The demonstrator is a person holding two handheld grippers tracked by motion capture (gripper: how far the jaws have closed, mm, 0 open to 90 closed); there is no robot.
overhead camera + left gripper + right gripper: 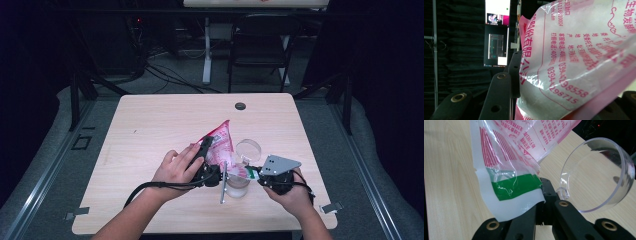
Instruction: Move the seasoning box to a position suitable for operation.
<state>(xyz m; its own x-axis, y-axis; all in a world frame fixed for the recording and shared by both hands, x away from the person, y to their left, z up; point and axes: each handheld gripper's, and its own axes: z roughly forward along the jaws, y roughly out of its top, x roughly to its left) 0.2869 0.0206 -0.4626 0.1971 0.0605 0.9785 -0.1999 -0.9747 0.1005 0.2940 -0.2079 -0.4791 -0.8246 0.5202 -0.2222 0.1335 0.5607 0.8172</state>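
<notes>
— Where was the bag?
— The pink plastic bag [220, 145] hung tilted over the table [150, 130], above a clear container [239, 184] with its lid [248, 148] open.
— And the grippers?
— The left gripper [206, 165] clamped the bag's body — the right gripper [260, 176] pinched its green-striped corner [516, 186] tight.

The bag [220, 145] is showing pink and white plastic with pink printed lettering, and beside the right gripper [544, 195] its corner is carrying a green band under pink stripes. Both grippers, with the left gripper [207, 165], are showing black. Just right of the right gripper, the cup [599, 175] is looking clear. The counter [150, 130] is showing pale wood grain.
</notes>
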